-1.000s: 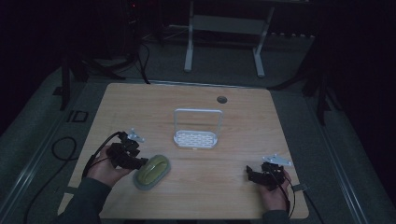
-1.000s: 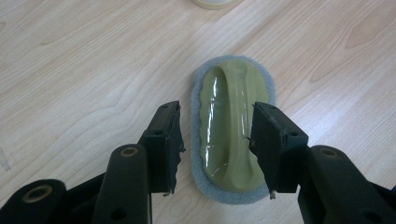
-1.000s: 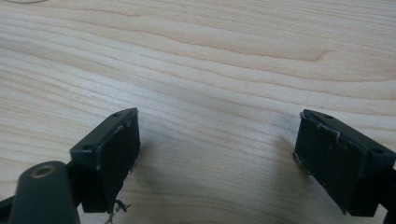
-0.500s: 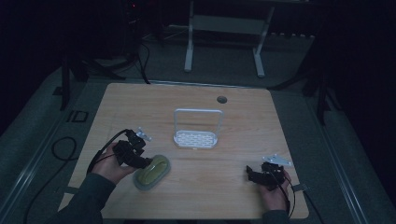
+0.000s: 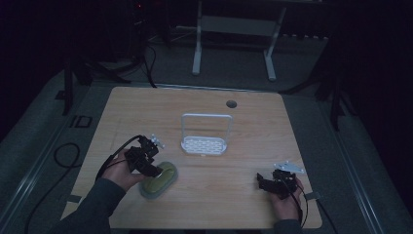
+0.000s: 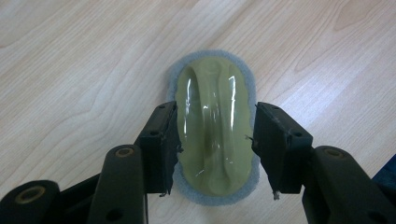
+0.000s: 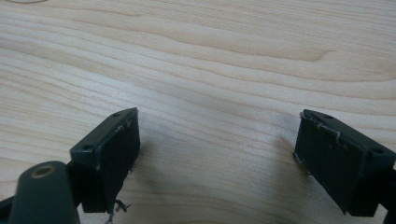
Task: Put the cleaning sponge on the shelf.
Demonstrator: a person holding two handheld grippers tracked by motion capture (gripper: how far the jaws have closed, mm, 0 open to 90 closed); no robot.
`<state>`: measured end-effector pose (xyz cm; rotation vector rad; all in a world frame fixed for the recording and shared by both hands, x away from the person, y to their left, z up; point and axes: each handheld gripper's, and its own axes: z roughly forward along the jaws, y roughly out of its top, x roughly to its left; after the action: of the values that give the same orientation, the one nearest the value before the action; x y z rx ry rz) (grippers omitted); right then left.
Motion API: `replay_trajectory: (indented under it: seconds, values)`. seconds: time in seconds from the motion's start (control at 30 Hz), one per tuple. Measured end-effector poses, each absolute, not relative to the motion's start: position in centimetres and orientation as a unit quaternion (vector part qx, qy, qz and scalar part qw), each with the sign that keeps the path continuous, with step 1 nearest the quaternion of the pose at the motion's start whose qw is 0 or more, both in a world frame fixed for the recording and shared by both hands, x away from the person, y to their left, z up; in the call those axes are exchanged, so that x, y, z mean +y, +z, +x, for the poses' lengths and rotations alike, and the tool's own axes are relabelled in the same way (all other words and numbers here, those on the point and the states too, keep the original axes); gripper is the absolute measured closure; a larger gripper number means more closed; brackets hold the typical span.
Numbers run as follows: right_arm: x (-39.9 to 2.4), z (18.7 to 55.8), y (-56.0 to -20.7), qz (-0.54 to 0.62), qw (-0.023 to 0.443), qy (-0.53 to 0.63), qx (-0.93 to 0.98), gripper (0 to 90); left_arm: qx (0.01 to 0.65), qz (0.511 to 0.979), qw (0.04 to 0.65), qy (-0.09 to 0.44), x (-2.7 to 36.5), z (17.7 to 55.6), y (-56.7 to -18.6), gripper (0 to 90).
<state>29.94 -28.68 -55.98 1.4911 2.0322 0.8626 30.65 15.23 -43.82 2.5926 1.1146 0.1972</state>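
An oval scrubber point(image 5: 159, 180) with an olive-green glossy dome on a grey felt base point(image 6: 212, 93) lies flat on the wooden table point(image 5: 243, 141), front left. My left gripper point(image 5: 154, 170) points down over it. In the left gripper view, my left gripper point(image 6: 215, 140) straddles the dome, one black pad point(image 6: 163, 140) close against each long side. Its jaws have just been closing a little around the scrubber, and the dome shows no squeeze. My right gripper point(image 5: 263, 183) rests at the front right; in its own view my right gripper point(image 7: 217, 154) stands open over bare wood.
A white perforated rack point(image 5: 203, 145) with a tall hoop handle stands mid-table, right of the scrubber. A round cable hole point(image 5: 231, 104) sits near the far edge. Cables trail off the left side onto the floor.
My left hand has moved right and slightly forward, bringing its gripper over the scrubber. The right hand and the rack have stayed put.
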Motion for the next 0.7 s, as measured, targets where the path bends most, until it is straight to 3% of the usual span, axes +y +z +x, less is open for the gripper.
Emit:
replay_trajectory:
  seconds: [0.7]
  values:
    - [-28.7,29.9,-56.0,0.544,0.237,0.315,0.741,13.6,0.402,0.911,0.088,0.024,13.7,32.6,-45.0,52.8]
